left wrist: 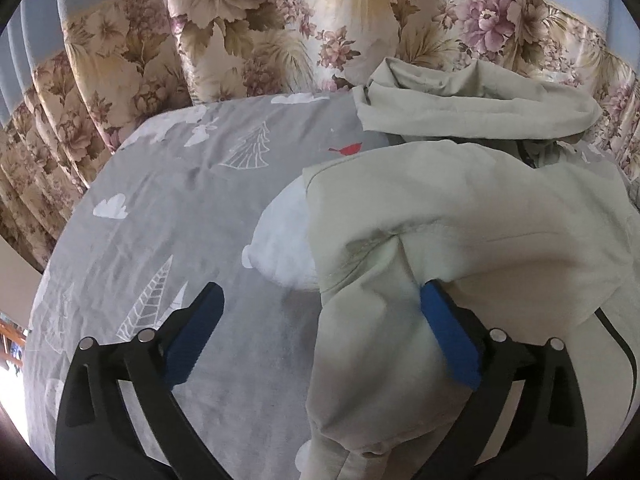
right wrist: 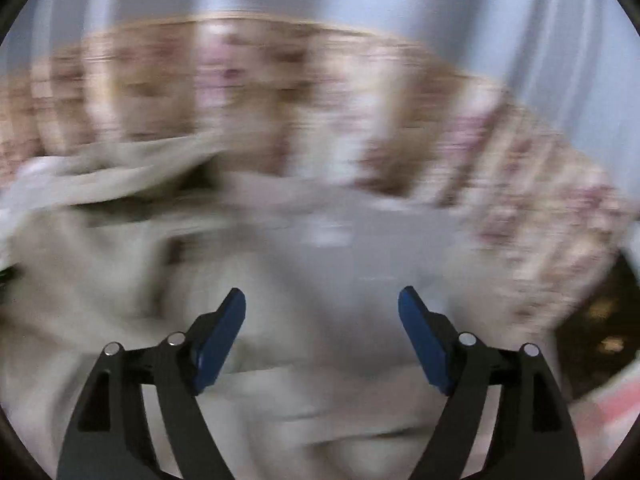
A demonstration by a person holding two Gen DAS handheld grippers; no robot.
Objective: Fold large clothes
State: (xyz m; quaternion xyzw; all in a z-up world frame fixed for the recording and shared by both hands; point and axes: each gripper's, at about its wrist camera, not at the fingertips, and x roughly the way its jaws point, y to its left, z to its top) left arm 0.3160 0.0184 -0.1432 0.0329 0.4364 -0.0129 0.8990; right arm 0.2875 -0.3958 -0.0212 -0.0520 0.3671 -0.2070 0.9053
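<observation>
The left tool (left wrist: 320,320) stands spread wide, grasping nothing: its right-hand pad (left wrist: 448,340) is touching or just beside a fold of the pale hooded garment (left wrist: 460,208), while the other pad hangs over the bare grey bedsheet (left wrist: 168,208). The right tool (right wrist: 322,332) is also released, its jaws apart with only blurred cloth beyond them; that view is smeared, so what lies under it cannot be told exactly. The garment lies on the bed, part-way folded by the look of it, a sleeve or side panel laid over the body and the hood (left wrist: 472,100) bunched at the far end near the floral curtain (left wrist: 248,32). A dark cord (left wrist: 616,344) trails at its right edge. The step in hand seems to be taking a fresh hold for the next fold. To do it well, each tool should probably pinch one clean edge through all its layers, at matching points either side, and the cloth should be drawn taut before it is laid over, so the loose hood and cord do not ruck up beneath.
</observation>
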